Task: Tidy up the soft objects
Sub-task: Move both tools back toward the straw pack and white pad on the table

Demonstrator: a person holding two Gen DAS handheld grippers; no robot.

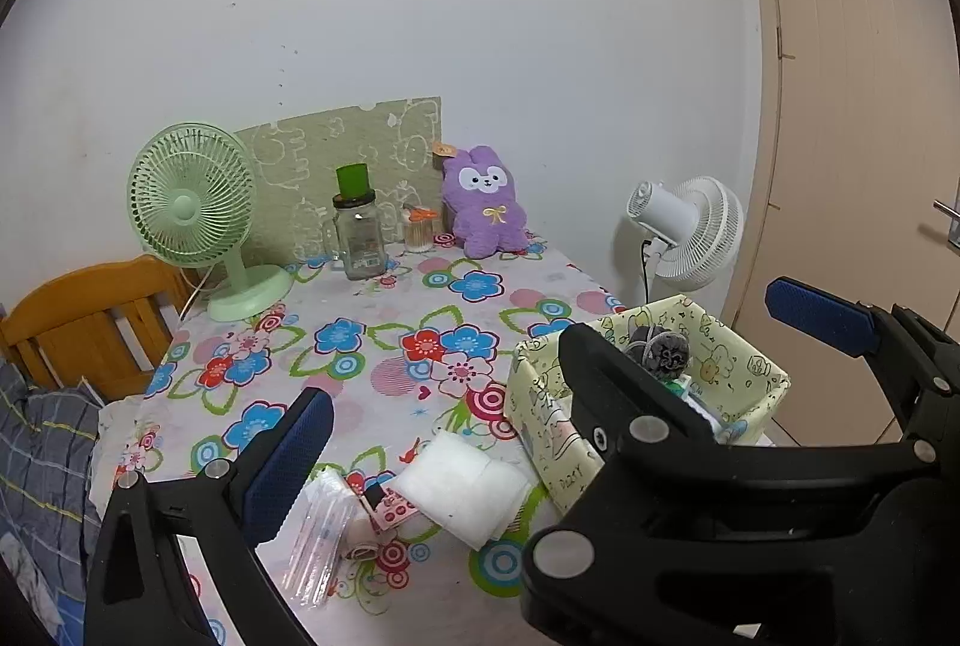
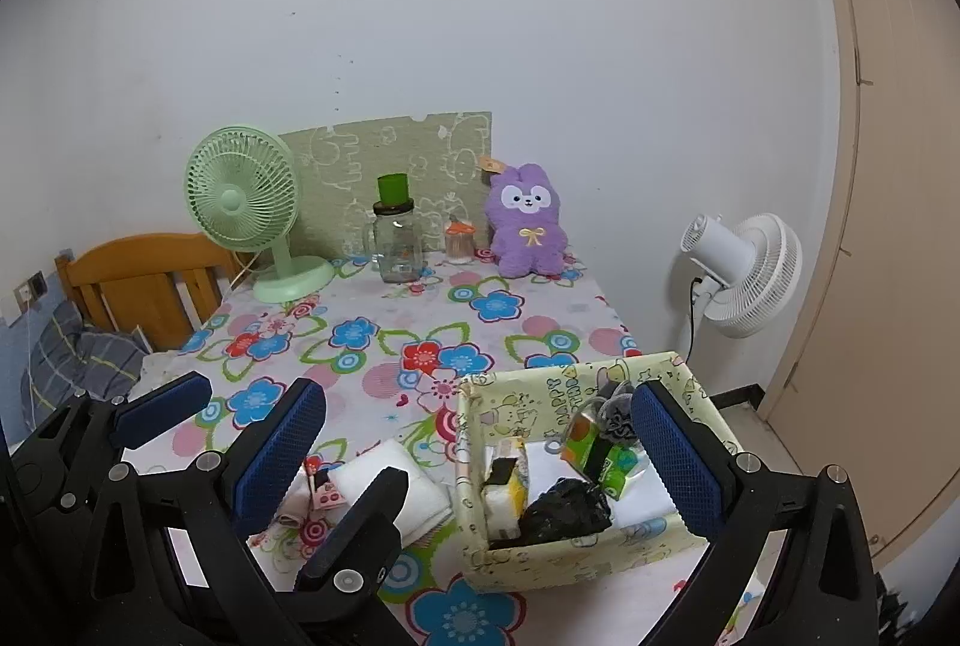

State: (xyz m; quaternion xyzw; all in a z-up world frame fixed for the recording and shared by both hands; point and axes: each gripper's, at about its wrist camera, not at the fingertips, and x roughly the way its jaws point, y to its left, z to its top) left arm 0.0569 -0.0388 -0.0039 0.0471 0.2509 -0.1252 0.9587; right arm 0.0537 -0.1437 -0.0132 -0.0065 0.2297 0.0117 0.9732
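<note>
A yellow patterned box [image 2: 576, 556] stands at the table's near right corner and holds a sponge [image 2: 507, 490], a black crumpled bag [image 2: 567, 508], a green-orange pack [image 2: 591, 451] and a grey pompom [image 2: 615, 412]. A folded white cloth [image 2: 390, 472] lies left of the box, with a small pink roll [image 2: 321, 493] beside it. My right gripper [image 2: 480, 448] is open and empty above the box's left wall. My left gripper [image 1: 552, 370] is open and empty above the cloth [image 1: 468, 484] and the box [image 1: 540, 406]. A purple plush rabbit [image 1: 486, 202] sits at the far edge.
A green desk fan [image 1: 198, 220], a glass jar with a green cup [image 1: 357, 232] and a toothpick holder [image 1: 417, 229] stand at the back. A clear plastic sleeve [image 1: 321, 538] lies near the front. A white floor fan [image 1: 690, 226] stands right of the table, a wooden chair [image 1: 90, 316] left.
</note>
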